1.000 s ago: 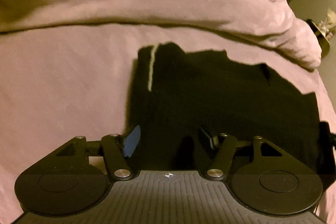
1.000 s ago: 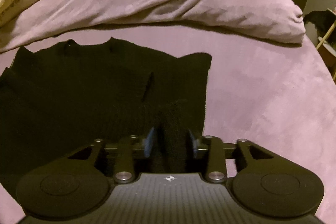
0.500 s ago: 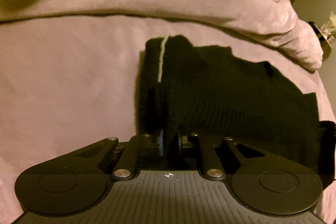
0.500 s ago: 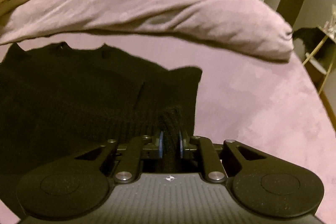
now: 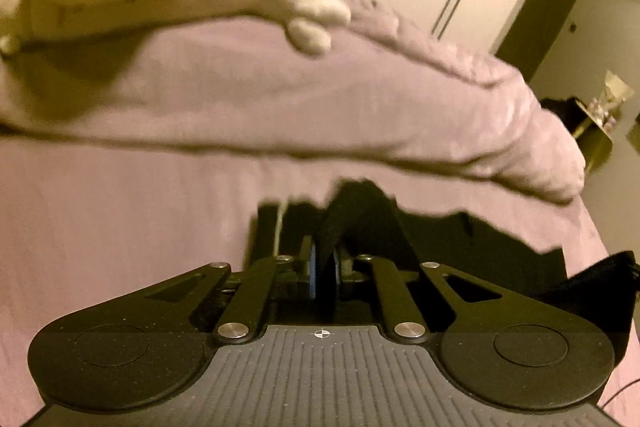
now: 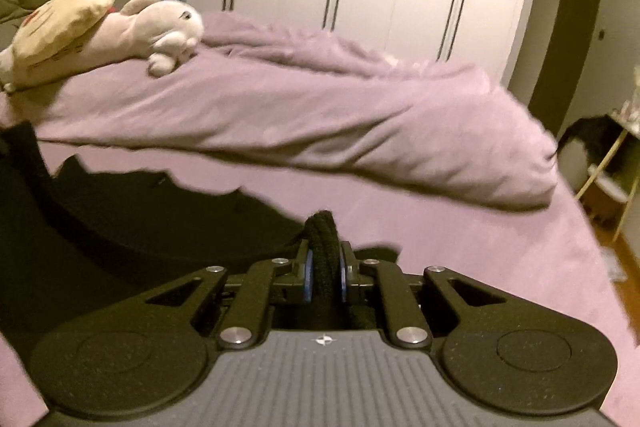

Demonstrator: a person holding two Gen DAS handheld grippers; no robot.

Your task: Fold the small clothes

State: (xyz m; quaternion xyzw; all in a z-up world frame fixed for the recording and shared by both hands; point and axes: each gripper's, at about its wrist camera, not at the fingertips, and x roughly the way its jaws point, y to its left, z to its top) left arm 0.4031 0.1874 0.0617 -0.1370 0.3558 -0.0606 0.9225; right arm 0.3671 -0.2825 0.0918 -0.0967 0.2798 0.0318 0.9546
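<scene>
Sweater (image 6: 132, 227) is a black knit one, lying on the bed (image 6: 460, 227) with the near edge lifted, since I've got a pinch of it in each hand. Left hand-held gripper (image 5: 325, 273) is closed down tight on a fold of the knit, and the fabric arches up just past the pads. Right hand-held gripper (image 6: 323, 277) is clamped the same way on a thick bunched roll of the hem, which pokes out above the fingers. The rest of the sweater sprawls away to my left in the right view, flat on the sheet.

My read is that I'm mid-fold, bringing the near edge up and over toward the far side. Stuff that could go sideways from here:

- The right grip is on a fat roll of knit, so it might be several layers. If so, the fold will drag extra fabric along and come out lumpy.
- If one hand travels ahead of the other, the edge lands crooked.
- The knit is heavy and stretchy, so the middle could sag between my hands and crease.
- The duvet (image 6: 360, 115) is heaped just behind, so carrying too far dumps the edge onto it.

Both views are motion-blurred, so I can't tell exactly how the far edge lies.
</scene>
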